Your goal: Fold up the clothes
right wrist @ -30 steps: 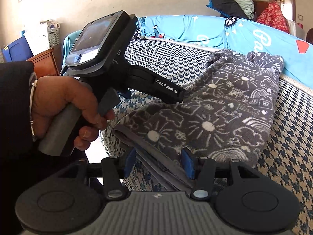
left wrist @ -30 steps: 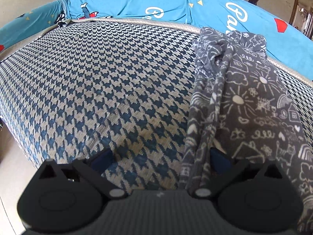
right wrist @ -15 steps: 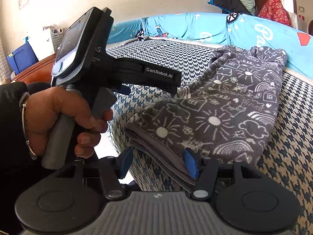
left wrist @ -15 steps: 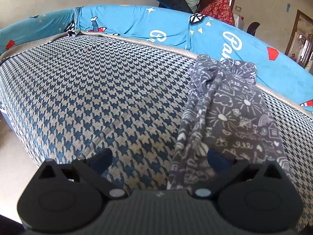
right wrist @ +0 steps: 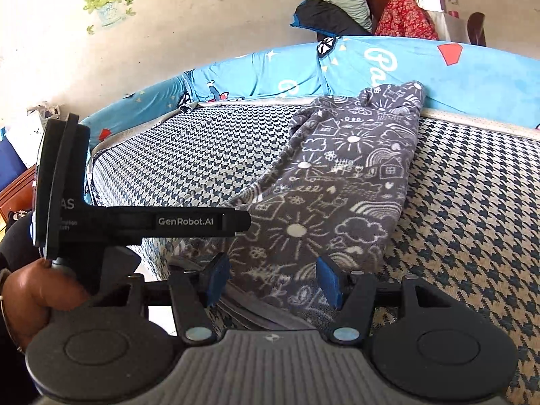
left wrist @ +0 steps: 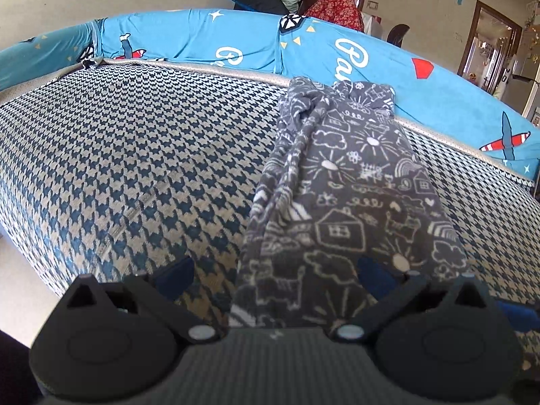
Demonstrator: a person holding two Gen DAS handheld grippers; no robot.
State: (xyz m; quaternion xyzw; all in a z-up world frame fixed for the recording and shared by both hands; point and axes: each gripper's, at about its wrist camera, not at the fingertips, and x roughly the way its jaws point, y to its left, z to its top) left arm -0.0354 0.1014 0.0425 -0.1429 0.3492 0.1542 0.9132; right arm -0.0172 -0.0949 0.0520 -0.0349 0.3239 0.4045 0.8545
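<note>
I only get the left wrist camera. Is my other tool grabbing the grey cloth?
Observer: No. The right tool is open, with one finger on each side of the grey cloth's near edge.
Kid: Is the cloth folded?
Observer: The right wrist view shows several layers stacked at that near edge, by the side of the bed.
Kid: What's holding my camera tool?
Observer: A hand grips the handle of the left tool, and a dark sleeve covers the arm.
</note>
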